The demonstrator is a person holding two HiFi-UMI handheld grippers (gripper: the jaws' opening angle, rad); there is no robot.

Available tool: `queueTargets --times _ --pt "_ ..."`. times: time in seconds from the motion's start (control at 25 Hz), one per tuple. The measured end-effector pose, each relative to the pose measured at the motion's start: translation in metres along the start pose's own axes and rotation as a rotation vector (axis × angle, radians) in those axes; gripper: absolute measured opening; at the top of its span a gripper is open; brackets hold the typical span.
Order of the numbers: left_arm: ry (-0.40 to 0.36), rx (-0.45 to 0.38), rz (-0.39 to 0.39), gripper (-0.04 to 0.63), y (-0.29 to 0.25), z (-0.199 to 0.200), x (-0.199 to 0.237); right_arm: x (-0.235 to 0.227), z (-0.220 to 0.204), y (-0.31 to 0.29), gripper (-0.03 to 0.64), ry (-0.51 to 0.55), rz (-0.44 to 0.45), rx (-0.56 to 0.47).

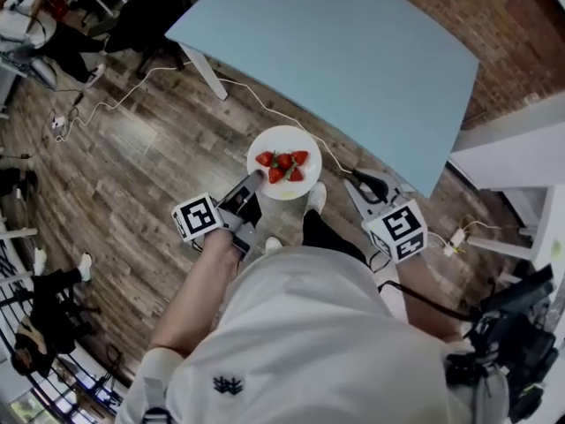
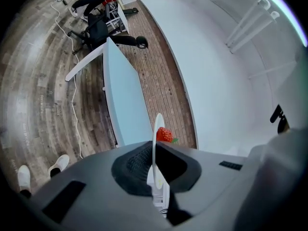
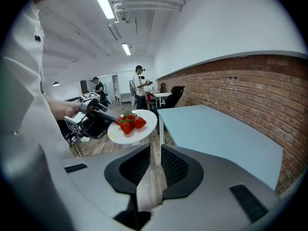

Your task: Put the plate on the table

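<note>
Plate is being pinched by its rim in the closed left gripper at frame centre, short of the table; tilting could spill the strawberries. Right gripper is being held parted, empty.

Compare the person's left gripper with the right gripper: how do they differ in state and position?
The left gripper is shut on the rim of the white plate of strawberries; the right gripper holds nothing, its fingers slightly apart. The left gripper holds the plate over the floor, short of the blue table; the right gripper hangs beside the plate, apart from it. Both point towards the table.
</note>
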State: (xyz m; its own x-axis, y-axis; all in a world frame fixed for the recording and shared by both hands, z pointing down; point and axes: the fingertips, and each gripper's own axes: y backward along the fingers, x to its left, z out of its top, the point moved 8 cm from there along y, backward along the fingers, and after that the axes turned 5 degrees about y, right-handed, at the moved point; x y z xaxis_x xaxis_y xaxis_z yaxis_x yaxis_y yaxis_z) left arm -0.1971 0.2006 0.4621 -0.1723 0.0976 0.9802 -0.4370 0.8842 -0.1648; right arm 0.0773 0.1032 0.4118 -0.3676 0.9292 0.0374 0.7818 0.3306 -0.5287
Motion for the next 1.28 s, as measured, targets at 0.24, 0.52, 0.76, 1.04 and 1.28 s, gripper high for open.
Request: queueTargets --times 0.24,0.52,0.76,1.04,1.28 --pt "-0.042 0.028 0.008 0.011 -0.065 0.035 -0.021 -0.056 0.02 -0.01 0.098 0.021 0.012 -0.049" --pt "-0.061 0.072 0.053 0.011 -0.178 0.063 -0.026 -0.149 -0.005 -0.019 0.098 -0.025 0.006 -0.015" --pt "-0.062 0.117 0.072 0.011 -0.236 0.098 -0.016 -0.182 -0.007 -0.038 0.098 -0.074 -0.034 0.012" --pt "-0.067 0.231 0.048 0.011 -0.311 0.153 0.003 -0.217 0.016 -0.067 0.098 -0.12 -0.148 0.036" --pt "-0.077 0.358 0.049 0.011 -0.382 0.198 0.013 -0.245 0.042 -0.093 0.098 -0.196 -0.248 0.056"
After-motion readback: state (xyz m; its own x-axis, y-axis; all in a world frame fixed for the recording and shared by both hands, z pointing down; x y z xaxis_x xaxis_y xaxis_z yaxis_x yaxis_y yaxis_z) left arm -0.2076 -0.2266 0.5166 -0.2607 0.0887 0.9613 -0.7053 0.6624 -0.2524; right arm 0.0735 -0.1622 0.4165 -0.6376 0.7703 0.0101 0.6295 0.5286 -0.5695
